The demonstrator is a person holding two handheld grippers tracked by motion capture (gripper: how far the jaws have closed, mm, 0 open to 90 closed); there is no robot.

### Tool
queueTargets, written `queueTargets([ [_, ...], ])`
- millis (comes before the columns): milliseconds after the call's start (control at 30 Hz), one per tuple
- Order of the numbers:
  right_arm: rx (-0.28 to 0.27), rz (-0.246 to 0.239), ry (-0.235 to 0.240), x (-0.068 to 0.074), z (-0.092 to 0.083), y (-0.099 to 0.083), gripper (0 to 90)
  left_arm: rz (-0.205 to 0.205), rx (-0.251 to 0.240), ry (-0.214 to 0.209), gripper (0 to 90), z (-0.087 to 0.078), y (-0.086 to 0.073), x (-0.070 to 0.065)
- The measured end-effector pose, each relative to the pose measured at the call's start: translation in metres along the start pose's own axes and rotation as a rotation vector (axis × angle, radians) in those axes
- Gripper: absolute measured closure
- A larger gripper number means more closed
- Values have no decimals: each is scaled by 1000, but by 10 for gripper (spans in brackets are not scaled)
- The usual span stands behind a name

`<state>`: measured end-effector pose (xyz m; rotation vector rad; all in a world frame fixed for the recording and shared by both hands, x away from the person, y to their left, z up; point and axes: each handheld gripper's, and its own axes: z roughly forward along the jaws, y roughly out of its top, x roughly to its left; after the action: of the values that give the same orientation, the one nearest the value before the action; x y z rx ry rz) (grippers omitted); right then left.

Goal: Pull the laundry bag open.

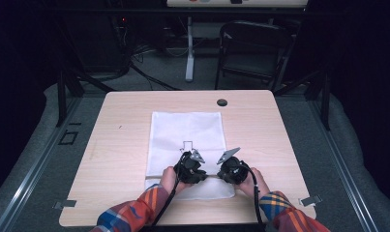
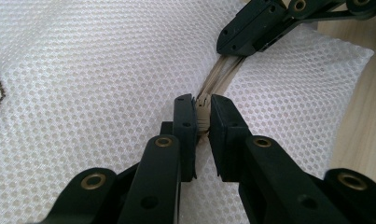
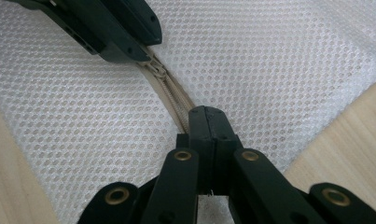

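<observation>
The beige zipper (image 2: 223, 70) of the white mesh bag (image 1: 187, 133) is clamped by both: left hand-held gripper (image 2: 203, 109) on its slider, seemingly; right hand-held gripper (image 3: 208, 122) on the tape. Zipping appears unfinished.

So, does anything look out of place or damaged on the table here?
Nothing stands out. The white mesh bag lies flat on the table. The left tool pinches the zipper pull, and the right tool clamps the zipper tape, which looks intact.
</observation>
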<state>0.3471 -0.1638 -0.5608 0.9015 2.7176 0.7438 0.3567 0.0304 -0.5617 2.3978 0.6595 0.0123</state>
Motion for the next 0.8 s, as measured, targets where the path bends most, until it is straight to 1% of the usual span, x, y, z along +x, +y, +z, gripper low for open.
queueTargets([
  [33, 7, -5, -2, 0, 0, 0, 900, 0, 1, 2, 809, 0, 0, 0],
  [167, 6, -8, -3, 0, 0, 0, 900, 2, 7, 3, 809, -2, -1, 1],
  [200, 3, 0, -1, 0, 0, 0, 900, 4, 11, 0, 809, -2, -2, 1],
  [267, 3, 1, 0, 0, 0, 0, 900, 9, 17, 0, 809, -3, -2, 2],
  [333, 4, 2, 0, 0, 0, 0, 900, 5, 15, -6, 809, -4, -3, 2],
  [433, 4, 2, 0, 0, 0, 0, 900, 8, 18, -5, 809, -4, -3, 1],
  [467, 11, -3, -1, -1, -1, 0, 900, 6, 17, -7, 809, -5, -3, 1],
  [600, 4, 3, 4, 0, 0, 0, 900, 15, 25, -7, 808, -6, -4, 0],
  [733, 7, 0, 0, -1, -1, 0, 900, 19, 28, 4, 810, -6, -4, -1],
  [767, -8, 10, 1, 0, 0, -1, 900, 20, 28, 6, 810, -6, -4, -1],
  [800, 0, 3, 4, -1, 0, 0, 900, 21, 30, 7, 810, -6, -4, -1],
])
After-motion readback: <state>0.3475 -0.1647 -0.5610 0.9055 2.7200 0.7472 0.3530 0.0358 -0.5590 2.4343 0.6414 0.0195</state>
